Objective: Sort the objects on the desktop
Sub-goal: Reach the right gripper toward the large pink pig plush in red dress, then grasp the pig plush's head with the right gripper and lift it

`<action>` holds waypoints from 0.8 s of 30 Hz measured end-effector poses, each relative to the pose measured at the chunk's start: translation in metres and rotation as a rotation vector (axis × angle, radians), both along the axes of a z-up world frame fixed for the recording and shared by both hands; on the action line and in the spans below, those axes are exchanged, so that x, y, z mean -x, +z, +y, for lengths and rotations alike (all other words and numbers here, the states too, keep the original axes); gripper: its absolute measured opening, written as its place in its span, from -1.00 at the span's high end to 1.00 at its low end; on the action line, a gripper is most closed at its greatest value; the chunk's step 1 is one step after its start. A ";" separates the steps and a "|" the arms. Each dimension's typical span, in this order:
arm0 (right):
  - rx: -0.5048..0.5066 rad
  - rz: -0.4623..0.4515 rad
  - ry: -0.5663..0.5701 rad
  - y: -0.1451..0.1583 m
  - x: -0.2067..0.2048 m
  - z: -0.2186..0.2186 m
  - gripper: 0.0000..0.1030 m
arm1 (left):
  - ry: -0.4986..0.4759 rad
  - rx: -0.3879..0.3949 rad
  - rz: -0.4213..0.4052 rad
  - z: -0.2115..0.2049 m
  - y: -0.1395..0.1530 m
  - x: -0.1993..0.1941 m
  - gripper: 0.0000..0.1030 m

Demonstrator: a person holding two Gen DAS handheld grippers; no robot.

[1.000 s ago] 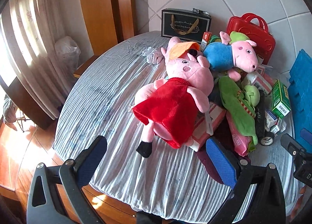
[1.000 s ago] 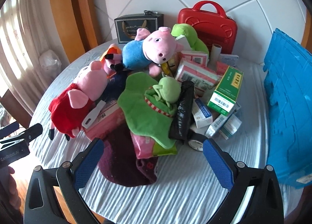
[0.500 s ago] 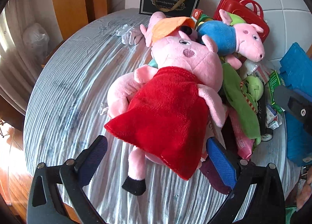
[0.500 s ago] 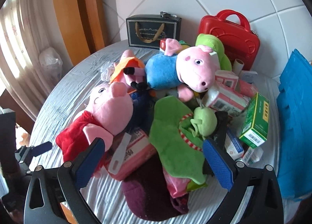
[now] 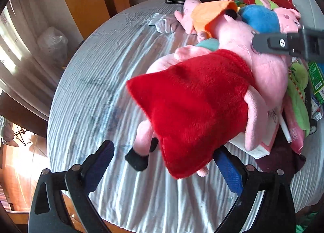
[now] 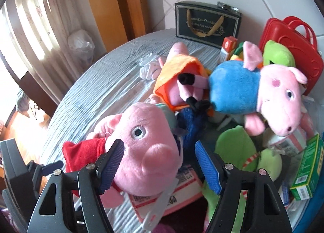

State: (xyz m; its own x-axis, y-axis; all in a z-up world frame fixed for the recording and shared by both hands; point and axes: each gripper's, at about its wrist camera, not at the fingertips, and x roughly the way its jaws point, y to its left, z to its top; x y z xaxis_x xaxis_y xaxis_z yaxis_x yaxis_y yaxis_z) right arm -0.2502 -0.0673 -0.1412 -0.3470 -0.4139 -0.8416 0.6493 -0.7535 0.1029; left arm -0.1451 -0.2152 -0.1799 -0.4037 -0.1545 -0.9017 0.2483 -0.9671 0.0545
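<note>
A pink pig plush in a red dress (image 5: 198, 99) lies on the round table with the grey striped cloth (image 5: 97, 74). My left gripper (image 5: 168, 164) is open, its blue pads on either side of the dress hem and the plush's legs. My right gripper (image 6: 159, 164) is open around the plush's pink head (image 6: 145, 149), pads on both sides without squeezing. The right gripper also shows in the left wrist view as a grey bar across the head (image 5: 283, 45). A pig plush in blue (image 6: 253, 91) and one in orange (image 6: 180, 74) lie behind.
A black gift bag (image 6: 206, 24) and a red case (image 6: 291, 50) stand at the back by the wall. Green plush toys (image 6: 239, 147), a green box (image 6: 307, 170), pink packets and small boxes crowd the right side. The left half of the cloth holds only a crumpled wrapper (image 5: 162, 22).
Both grippers have moved in on the red-dressed pig. The left one reached the dress hem; the right one swung left from the green toys and now straddles the head, its jaws narrower.
</note>
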 end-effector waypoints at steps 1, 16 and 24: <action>-0.008 -0.021 0.004 -0.006 -0.001 -0.005 -0.43 | 0.004 0.012 0.008 -0.011 0.003 -0.001 -0.93; 0.001 -0.185 -0.227 -0.049 -0.091 -0.024 -0.44 | -0.315 -0.085 0.117 -0.096 0.052 -0.002 -0.91; -0.009 -0.155 -0.306 -0.045 -0.151 -0.021 -0.47 | -0.410 -0.060 0.043 -0.077 0.019 0.001 -0.91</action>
State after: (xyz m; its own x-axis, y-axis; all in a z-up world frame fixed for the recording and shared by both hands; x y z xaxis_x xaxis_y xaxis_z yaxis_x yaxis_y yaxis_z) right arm -0.0990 -0.0884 -0.1858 -0.3212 -0.3031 -0.8972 0.3702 -0.9122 0.1756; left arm -0.1458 -0.2923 -0.1606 -0.4586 0.0792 -0.8851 -0.1574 -0.9875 -0.0068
